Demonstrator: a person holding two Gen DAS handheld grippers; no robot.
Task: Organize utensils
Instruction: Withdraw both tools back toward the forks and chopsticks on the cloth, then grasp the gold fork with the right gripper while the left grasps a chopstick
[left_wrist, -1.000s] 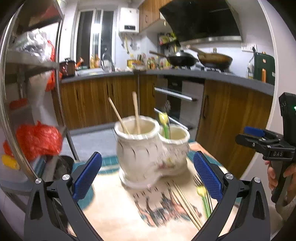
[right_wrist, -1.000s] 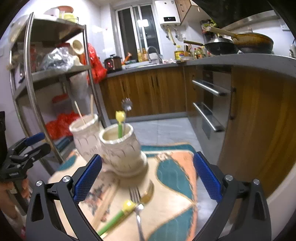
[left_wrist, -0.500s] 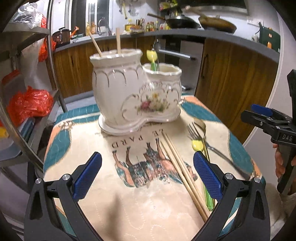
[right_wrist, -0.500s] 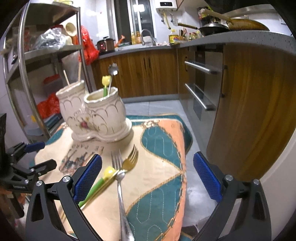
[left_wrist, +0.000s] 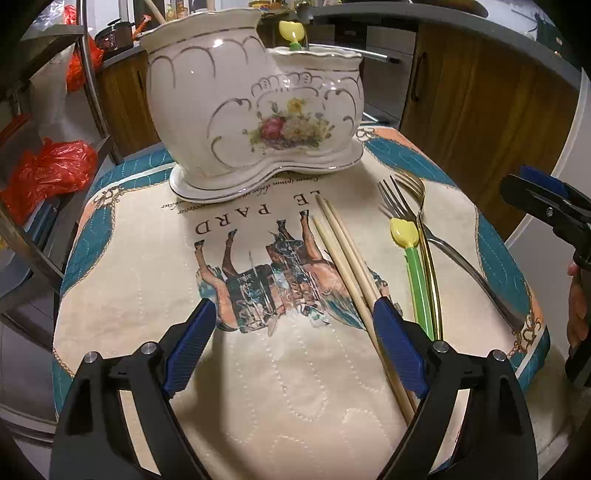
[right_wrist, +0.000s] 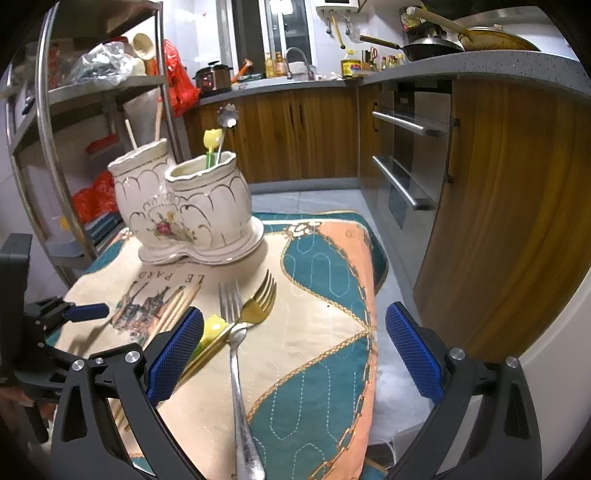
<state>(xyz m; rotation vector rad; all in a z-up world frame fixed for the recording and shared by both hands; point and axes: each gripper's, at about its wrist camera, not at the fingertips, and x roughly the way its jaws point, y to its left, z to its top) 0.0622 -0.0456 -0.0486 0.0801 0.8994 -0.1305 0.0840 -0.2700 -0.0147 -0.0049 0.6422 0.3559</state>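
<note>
Left gripper (left_wrist: 291, 345) low over the table (left_wrist: 122, 295), fingers spread, just narrowing, nothing between; chopsticks (left_wrist: 345, 258) beside its right finger, likely next pick. Right gripper (right_wrist: 295, 354) fingers spread, empty, above silver fork (right_wrist: 236, 354). Holder (left_wrist: 255, 107) far, part-filled.

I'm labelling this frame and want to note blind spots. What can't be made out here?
- Chopsticks: left wrist view, near ends hidden behind the left gripper.
- Green utensil: right wrist view, handle hidden behind the right gripper.
- Ceramic holder: inside hidden by its walls, both views.
- Silver fork: handle end cut off by the bottom edge.
</note>
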